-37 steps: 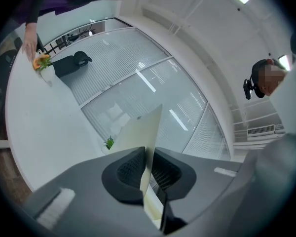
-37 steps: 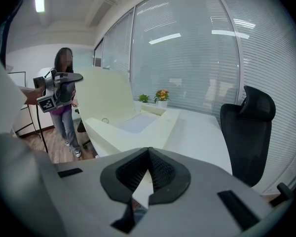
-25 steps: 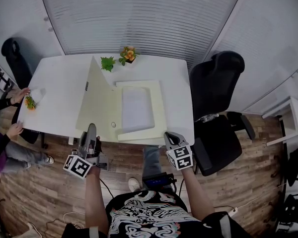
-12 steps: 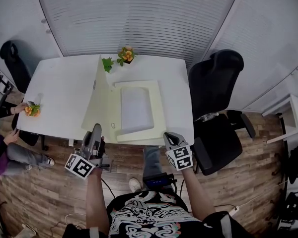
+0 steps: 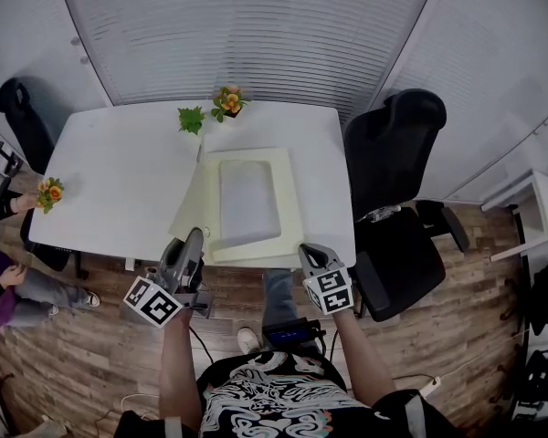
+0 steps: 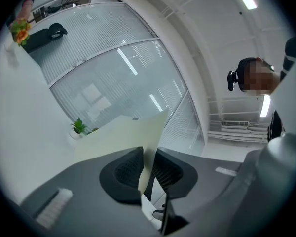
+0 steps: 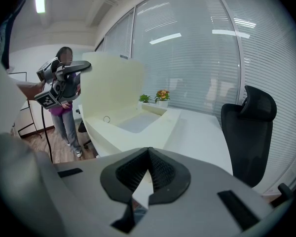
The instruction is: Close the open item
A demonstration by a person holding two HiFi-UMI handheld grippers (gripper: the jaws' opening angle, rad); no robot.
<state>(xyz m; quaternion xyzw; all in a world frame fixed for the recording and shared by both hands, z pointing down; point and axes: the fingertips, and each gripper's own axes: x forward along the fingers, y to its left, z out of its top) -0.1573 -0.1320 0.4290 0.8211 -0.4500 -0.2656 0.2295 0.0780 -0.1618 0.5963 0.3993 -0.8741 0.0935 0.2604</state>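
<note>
Your left gripper (image 6: 147, 168): jaws opening, lid (image 6: 126, 132) edge between pads, slight gap. Your right gripper (image 7: 148, 158): jaws together, empty; cream box (image 7: 116, 138) just ahead.

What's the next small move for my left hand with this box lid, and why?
Probably push the lid over onto the cream box with the left tongs. Their jaws are opening with the lid's edge between them, yet the lid stands roughly upright, so it may not fall shut alone.
</note>
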